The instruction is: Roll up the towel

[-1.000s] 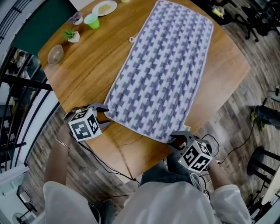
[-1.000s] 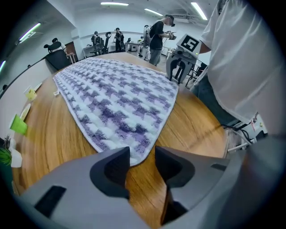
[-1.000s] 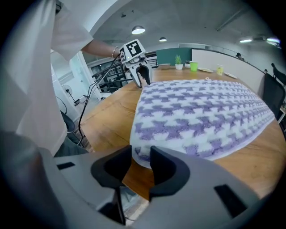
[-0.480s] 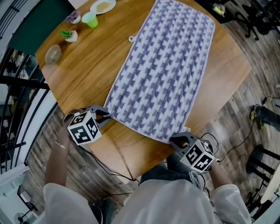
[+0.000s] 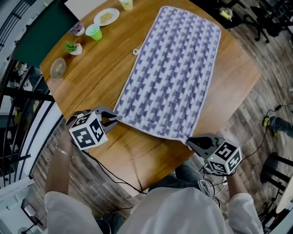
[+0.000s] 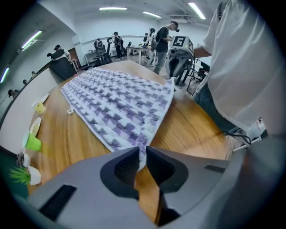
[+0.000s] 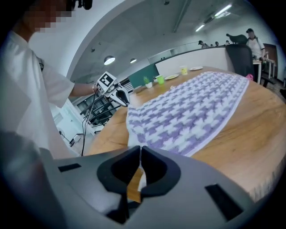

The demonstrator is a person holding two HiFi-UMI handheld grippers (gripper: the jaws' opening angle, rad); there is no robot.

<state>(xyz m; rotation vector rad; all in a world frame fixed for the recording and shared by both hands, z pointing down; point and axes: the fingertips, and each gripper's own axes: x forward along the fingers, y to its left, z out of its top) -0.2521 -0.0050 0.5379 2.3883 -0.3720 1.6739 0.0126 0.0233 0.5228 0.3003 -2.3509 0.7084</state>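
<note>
Closest in, at the near rim of the round wooden table [image 5: 105,77]: left gripper [image 5: 114,119] clenched on the near left corner of the purple-and-white houndstooth towel [image 5: 171,73], cloth pinched between the pads and drawn up into them. Off to the right, at the table's edge: right gripper [image 5: 189,140] clamped likewise on the near right corner, a thin fold of white hem caught between the jaws. Between the two, near hem pulled straight and slightly raised off the wood. Beyond, rest of the towel spread flat and lengthwise across the tabletop, reaching toward the far rim, not yet rolled. Small white loop [image 5: 136,51] just beside the towel's left edge, on the wood. Farther left, well apart from the cloth: clear glass bowl [image 5: 58,67], small potted plant [image 5: 73,47], green cup [image 5: 94,32], white plate [image 5: 106,17], and a yellow cup [image 5: 126,3] at the far rim. Past the table, dark plank floor [image 5: 247,128].
</note>
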